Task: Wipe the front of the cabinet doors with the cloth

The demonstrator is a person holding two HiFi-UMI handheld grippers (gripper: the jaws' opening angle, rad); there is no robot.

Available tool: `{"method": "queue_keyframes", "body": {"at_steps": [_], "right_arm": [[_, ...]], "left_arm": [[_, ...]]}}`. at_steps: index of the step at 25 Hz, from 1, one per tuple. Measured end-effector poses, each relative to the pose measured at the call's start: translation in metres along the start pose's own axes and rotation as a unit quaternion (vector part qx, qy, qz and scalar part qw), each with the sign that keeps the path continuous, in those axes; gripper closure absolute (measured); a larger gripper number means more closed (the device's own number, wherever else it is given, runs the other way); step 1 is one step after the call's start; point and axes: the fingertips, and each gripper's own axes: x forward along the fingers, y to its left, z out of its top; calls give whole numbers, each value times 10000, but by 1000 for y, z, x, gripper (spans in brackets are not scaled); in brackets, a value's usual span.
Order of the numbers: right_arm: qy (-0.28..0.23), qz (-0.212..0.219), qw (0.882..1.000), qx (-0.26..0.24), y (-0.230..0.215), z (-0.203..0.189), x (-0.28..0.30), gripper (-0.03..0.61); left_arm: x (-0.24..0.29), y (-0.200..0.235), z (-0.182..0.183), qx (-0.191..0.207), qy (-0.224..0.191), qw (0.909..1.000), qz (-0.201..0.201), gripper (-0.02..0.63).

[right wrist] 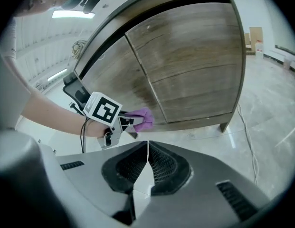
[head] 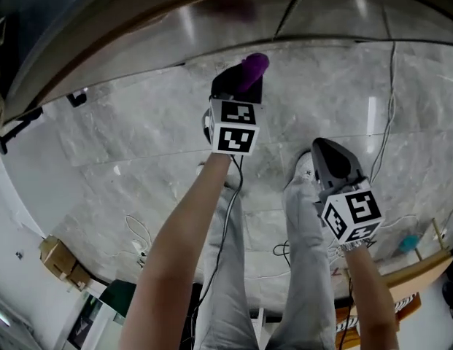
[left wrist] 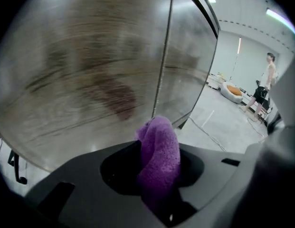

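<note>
My left gripper (head: 244, 86) is shut on a purple cloth (left wrist: 159, 153), which sticks out past the jaws. The cloth (head: 254, 68) is held close to the wooden cabinet doors (left wrist: 90, 65), low down near the seam between two doors (left wrist: 162, 65). In the right gripper view the left gripper (right wrist: 130, 122) and the cloth (right wrist: 144, 118) show against the lower left door (right wrist: 123, 84). My right gripper (right wrist: 147, 163) is shut with nothing in it and hangs back from the cabinet (right wrist: 195, 61), lower right in the head view (head: 332, 159).
The marble floor (head: 153, 152) runs under the cabinet. Cables (head: 390, 115) lie on the floor to the right. A cardboard box (head: 58, 259) stands at lower left. A person (left wrist: 266, 87) stands far off in the room. The cabinet has a short leg (right wrist: 224, 126) at its right corner.
</note>
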Motion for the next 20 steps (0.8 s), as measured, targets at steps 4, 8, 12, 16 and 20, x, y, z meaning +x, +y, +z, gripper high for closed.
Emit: {"method": "queue_keyframes", "body": {"at_steps": [4, 8, 12, 16, 20], "right_arm": [[-23, -330, 9994, 132, -50, -14, -16, 551], [-108, -563, 9979, 314, -73, -30, -19, 551], [-235, -669, 9962, 497, -63, -36, -8, 551], [-323, -598, 9963, 529, -28, -30, 16, 551], [-341, -422, 9977, 395, 20, -24, 47, 551]], "left_arm": [[45, -26, 15, -212, 33, 9998, -16, 494], [58, -5, 13, -480, 98, 9986, 203, 494], [45, 42, -2, -455, 271, 9982, 289, 494], [18, 88, -22, -177, 370, 9987, 316, 494], [-15, 144, -48, -168, 465, 9975, 499, 494]]}}
